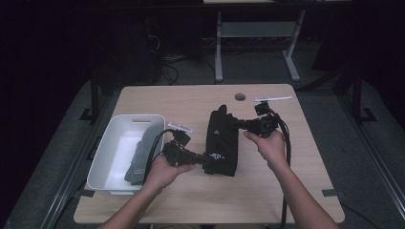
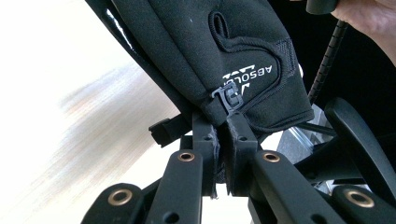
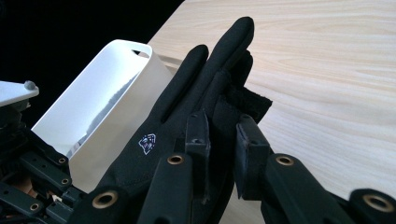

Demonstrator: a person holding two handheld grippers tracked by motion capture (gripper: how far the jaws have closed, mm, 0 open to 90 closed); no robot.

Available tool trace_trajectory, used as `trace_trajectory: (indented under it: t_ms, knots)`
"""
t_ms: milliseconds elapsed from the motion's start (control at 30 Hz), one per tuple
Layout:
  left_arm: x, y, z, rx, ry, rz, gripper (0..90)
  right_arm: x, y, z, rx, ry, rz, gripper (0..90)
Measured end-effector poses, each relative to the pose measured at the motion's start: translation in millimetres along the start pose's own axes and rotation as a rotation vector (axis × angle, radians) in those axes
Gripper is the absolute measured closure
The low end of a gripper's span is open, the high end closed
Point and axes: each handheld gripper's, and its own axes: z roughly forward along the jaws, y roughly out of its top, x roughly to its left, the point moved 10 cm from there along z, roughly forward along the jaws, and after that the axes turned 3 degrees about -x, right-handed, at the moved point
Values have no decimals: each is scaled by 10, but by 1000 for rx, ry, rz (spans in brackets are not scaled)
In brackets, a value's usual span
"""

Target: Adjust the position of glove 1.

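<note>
A black glove (image 1: pixel 221 140) with small white print hangs a little above the middle of the wooden table (image 1: pixel 200 200), stretched between both grippers. My left gripper (image 1: pixel 206 160) is shut on its cuff end, near the front. In the left gripper view the glove (image 2: pixel 219 56) rises from the closed left gripper (image 2: pixel 223 140), a small clip at the cuff. My right gripper (image 1: pixel 235 123) is shut on the glove's far side. In the right gripper view the glove (image 3: pixel 196 102) points its fingers up and away, pinched in the right gripper (image 3: pixel 223 140).
A white tub (image 1: pixel 111 143) stands at the table's left with a grey glove (image 1: pixel 141 155) lying in it; the tub (image 3: pixel 93 102) also shows behind the black glove. A round cable hole (image 1: pixel 240 97) sits near the table's far edge.
</note>
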Motion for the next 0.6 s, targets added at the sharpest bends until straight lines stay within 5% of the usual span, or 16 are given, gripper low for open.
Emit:
trace_trajectory:
  t_ms: [600]
  knots:
    - [103, 3, -346, -41, 19, -17, 845, 307, 208, 197, 9, 23, -39, 777]
